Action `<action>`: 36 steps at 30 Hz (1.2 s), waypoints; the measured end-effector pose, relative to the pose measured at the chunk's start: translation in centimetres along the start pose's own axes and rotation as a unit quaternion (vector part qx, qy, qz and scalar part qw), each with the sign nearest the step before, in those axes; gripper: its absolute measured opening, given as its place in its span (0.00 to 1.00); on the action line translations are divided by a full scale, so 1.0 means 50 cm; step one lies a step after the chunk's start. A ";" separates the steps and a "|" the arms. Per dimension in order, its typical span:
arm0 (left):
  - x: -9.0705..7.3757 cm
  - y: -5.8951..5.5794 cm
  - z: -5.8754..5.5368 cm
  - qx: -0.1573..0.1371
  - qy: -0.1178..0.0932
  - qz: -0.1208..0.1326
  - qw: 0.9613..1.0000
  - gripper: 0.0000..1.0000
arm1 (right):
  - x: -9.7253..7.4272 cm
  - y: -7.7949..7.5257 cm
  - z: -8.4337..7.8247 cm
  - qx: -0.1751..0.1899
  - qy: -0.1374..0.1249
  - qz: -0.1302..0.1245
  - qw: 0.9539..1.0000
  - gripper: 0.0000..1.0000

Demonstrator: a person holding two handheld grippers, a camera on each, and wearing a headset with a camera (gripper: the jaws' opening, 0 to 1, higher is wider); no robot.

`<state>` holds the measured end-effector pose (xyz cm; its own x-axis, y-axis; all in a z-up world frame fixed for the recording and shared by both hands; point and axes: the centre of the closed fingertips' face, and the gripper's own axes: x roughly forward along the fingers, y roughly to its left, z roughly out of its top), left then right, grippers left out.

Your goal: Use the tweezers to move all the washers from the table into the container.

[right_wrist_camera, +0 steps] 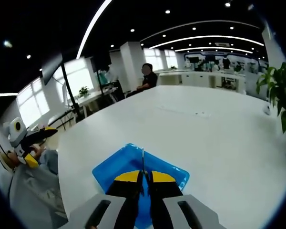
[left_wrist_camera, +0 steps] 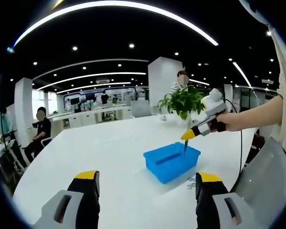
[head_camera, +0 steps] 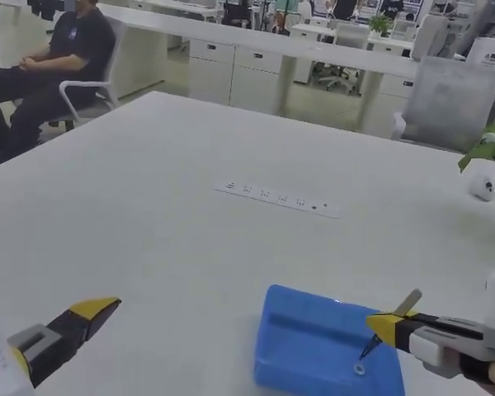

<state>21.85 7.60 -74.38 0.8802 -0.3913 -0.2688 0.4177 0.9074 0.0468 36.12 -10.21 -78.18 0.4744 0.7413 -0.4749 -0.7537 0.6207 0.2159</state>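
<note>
Logged on white table (head_camera: 148,190) with inset power strip (head_camera: 276,199), bright open-plan office: blue container (head_camera: 305,330) holding washer (head_camera: 360,370) under tweezers (head_camera: 370,345), these pinched in right gripper (head_camera: 379,323); more washers (left_wrist_camera: 191,181) beside container; left gripper (head_camera: 99,309) wide, empty.

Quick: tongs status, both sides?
left tongs: open, empty.
right tongs: shut on the tweezers, over the blue container.

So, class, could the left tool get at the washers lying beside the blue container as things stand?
Probably yes: the washers lie on bare table just ahead of the open left tool, nothing between; the right tool, holding tweezers, hangs over the container.
</note>
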 end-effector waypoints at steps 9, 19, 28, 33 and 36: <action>0.002 -0.003 -0.003 0.003 0.003 -0.004 1.000 0.84 | -0.025 0.044 0.025 -0.009 -0.019 0.015 1.000 0.03; 0.001 0.000 -0.007 0.004 0.008 0.000 1.000 0.83 | -0.042 0.076 0.023 0.016 -0.030 0.036 0.999 0.03; 0.002 0.000 -0.009 0.005 0.008 0.001 1.000 0.82 | -0.042 0.102 -0.012 0.023 -0.016 0.052 0.998 0.03; 0.003 -0.001 -0.010 0.007 0.010 0.000 1.000 0.82 | -0.040 0.118 -0.023 0.029 -0.012 0.060 0.998 0.03; 0.003 0.000 -0.012 0.008 0.011 0.000 1.000 0.81 | -0.039 0.124 -0.029 0.034 -0.010 0.064 0.997 0.03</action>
<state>21.84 7.61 -74.98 0.8753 -0.3870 -0.2900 0.4207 0.9051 0.0620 29.85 -8.16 -77.15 0.3855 0.8204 -0.4222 -0.7771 0.5354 0.3308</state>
